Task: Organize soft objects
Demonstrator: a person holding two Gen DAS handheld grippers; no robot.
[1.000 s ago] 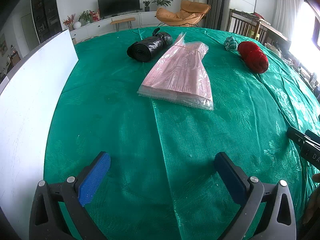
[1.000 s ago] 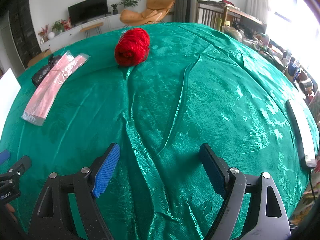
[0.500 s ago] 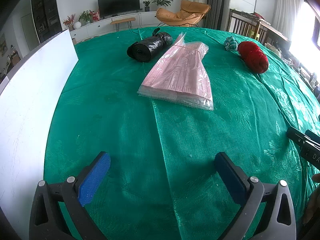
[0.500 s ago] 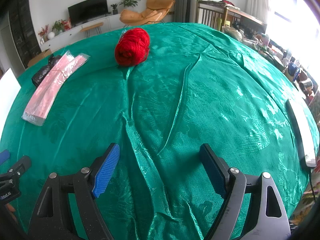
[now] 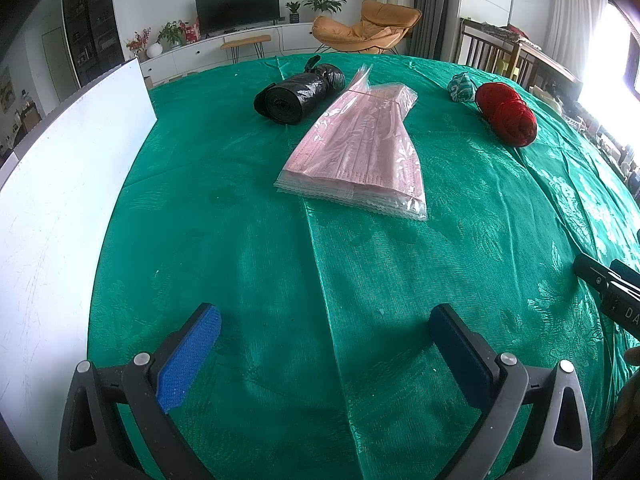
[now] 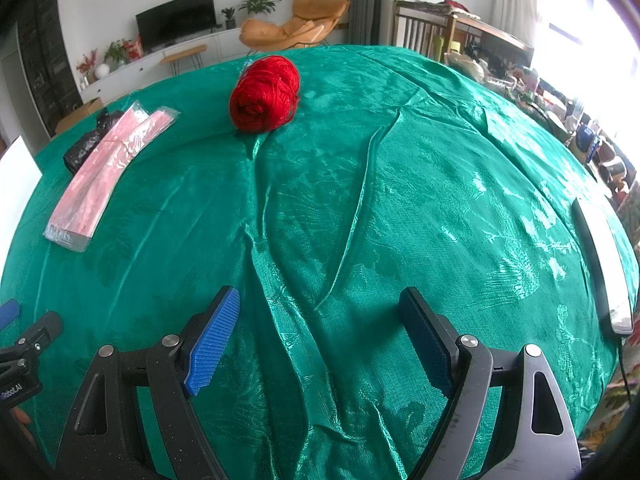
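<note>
Both grippers, left [image 5: 324,344] and right [image 6: 320,332], jaws wide, empty. Recommend left approaches the pink bag pack [image 5: 360,152] near the red yarn [image 5: 508,118], gripping one edge squarely.

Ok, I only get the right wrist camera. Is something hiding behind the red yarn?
Observer: Yes. The left wrist view shows a small teal bundle just past the red yarn, on its far side.
Operator: And the black thing behind the pink packet, what is it?
Observer: A roll of black bags, lying on its side beside the far end of the pink packet.
Operator: Is the other tool holding anything?
Observer: No. The left tool is open, with only the green cloth between its fingers.
</note>
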